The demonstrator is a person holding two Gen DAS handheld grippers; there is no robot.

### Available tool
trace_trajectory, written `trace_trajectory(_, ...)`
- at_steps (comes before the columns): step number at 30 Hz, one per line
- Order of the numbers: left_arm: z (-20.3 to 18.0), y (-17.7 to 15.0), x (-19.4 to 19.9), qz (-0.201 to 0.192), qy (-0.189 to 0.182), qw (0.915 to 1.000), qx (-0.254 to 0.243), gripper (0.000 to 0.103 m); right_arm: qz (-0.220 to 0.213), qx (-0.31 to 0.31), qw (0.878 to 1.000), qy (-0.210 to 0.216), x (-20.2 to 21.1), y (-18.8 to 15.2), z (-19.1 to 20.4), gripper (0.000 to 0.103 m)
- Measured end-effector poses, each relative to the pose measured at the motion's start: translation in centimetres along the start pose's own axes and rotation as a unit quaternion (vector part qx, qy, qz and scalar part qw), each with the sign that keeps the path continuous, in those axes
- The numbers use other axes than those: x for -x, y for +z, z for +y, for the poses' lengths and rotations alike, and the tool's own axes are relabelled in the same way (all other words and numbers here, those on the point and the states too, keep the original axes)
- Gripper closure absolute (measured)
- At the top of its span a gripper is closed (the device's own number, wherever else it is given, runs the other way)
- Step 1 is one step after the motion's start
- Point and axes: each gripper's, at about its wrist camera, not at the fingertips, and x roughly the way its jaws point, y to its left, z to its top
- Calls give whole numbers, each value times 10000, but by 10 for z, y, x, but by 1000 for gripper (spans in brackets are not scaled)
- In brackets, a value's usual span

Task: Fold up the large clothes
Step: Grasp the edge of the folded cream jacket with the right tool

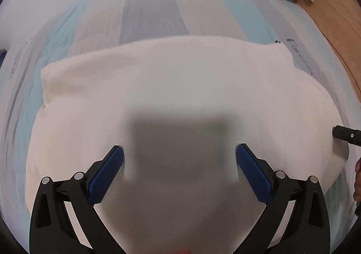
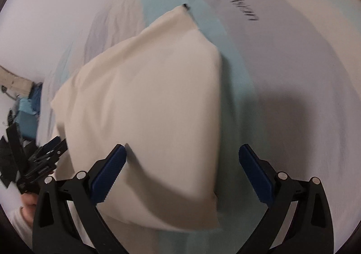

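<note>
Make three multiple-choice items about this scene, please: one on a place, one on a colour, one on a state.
1. Where does the cloth lie?
A. on the striped bed cover
B. on the wooden floor
C. inside a basket

2. What colour are the pads of the left tool?
A. red
B. blue
C. green

3. How is the right tool?
A. shut on the cloth
B. shut on nothing
C. open

Answers:
1. A, the cream cloth rests flat on the cover with its pale blue and grey stripes.
2. B, both pads show dark blue against the black frame.
3. C, its pads stand wide apart above the cloth and hold nothing.
</note>
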Motion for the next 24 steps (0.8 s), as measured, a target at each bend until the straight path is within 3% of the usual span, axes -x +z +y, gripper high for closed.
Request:
trace_trajectory(7,-1,8,-15,153,57,9999,53,5,446,488,9977,119,-28,34,21,7)
trace_trajectory(10,2,6,-22,231,31,9997,39,5,787,372,9956,336,-45,41,18,7)
trace_trajectory(13,3,6,-26,254,-1,9997,68,5,1051,313,9901,876,-51,43,24,10)
trace_trajectory(18,3,4,-30,228,-23,9997,49,5,1328,390,9866,864,-65,46,28,10)
trace_trajectory(19,3,4,-30,225,-28,9997,58,5,1353,400,9864,838,-66,47,29,13)
trace_trajectory(22,3,4,-32,226,-30,9997,50,5,1396,412,9853,899,-66,53,31,32)
trace_trajectory(24,2,5,-33,226,-30,9997,37,4,1397,490,9844,946,-62,50,36,50)
